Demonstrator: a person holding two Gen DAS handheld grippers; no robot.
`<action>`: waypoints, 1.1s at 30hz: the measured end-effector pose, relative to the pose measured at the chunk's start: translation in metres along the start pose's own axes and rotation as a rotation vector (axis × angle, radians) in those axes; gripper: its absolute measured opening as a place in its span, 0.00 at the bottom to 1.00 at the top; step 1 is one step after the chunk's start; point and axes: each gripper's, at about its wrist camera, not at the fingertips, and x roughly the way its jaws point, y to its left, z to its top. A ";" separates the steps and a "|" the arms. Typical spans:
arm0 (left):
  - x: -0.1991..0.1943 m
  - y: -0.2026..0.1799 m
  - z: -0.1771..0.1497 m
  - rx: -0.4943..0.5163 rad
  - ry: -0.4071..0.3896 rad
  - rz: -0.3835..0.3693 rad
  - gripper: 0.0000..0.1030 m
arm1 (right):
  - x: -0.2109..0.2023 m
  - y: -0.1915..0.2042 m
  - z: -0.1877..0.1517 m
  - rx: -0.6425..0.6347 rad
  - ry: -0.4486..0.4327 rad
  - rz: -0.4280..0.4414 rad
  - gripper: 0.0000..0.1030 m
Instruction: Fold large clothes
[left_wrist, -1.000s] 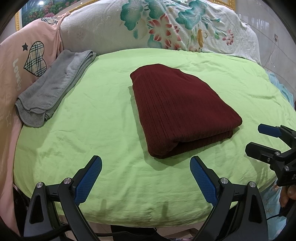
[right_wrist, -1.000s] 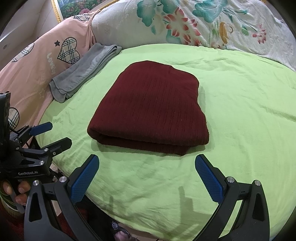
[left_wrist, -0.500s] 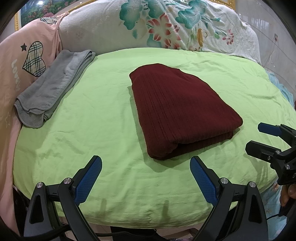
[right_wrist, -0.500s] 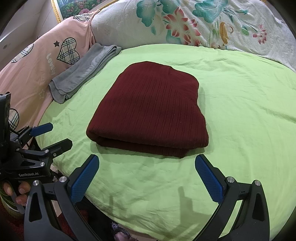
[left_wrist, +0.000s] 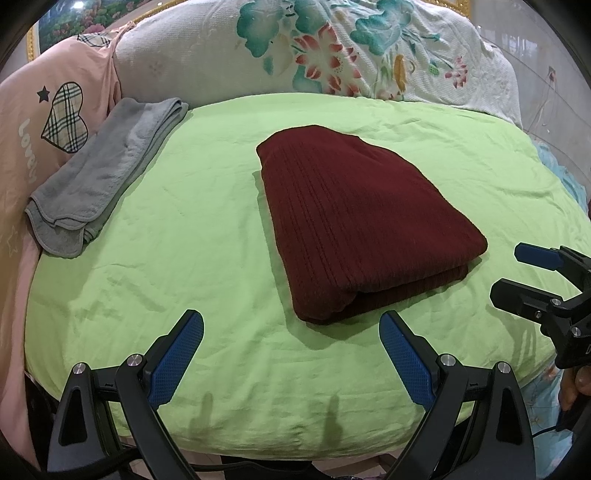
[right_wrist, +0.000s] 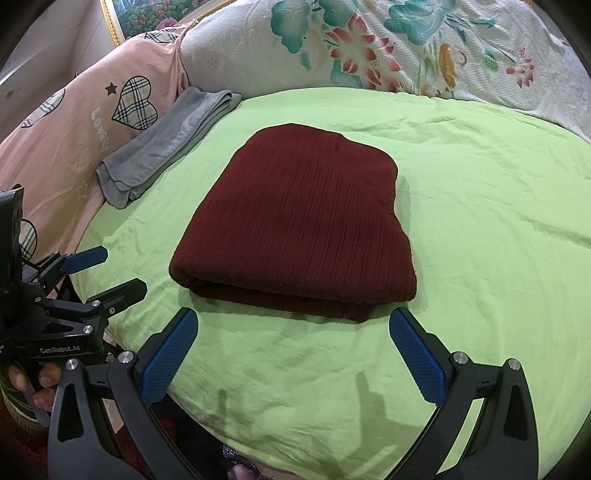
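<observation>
A dark red ribbed knit garment (left_wrist: 362, 225) lies folded into a thick rectangle in the middle of a light green sheet (left_wrist: 192, 236); it also shows in the right wrist view (right_wrist: 303, 229). My left gripper (left_wrist: 291, 325) is open and empty, held over the sheet's near edge in front of the garment's folded corner. My right gripper (right_wrist: 295, 325) is open and empty, just short of the garment's near folded edge. Each gripper shows at the side of the other's view, the right (left_wrist: 532, 273) and the left (right_wrist: 107, 273).
A folded grey towel (left_wrist: 103, 177) lies at the sheet's left edge, also in the right wrist view (right_wrist: 166, 144). A pink cover with plaid hearts (left_wrist: 44, 122) lies left. A white floral quilt (left_wrist: 332, 51) is piled behind.
Both views have shifted very slightly; the garment sits a touch higher in the right wrist view. The garment and both open grippers are otherwise the same.
</observation>
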 end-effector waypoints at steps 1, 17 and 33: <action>0.001 -0.001 0.001 0.001 0.000 -0.001 0.94 | 0.000 0.000 0.000 0.000 0.000 0.000 1.00; 0.005 -0.004 0.010 0.028 -0.008 0.015 0.94 | 0.005 -0.005 0.005 0.007 -0.003 -0.005 1.00; 0.012 -0.006 0.023 0.033 -0.010 0.013 0.94 | 0.012 -0.013 0.017 0.006 -0.006 0.000 1.00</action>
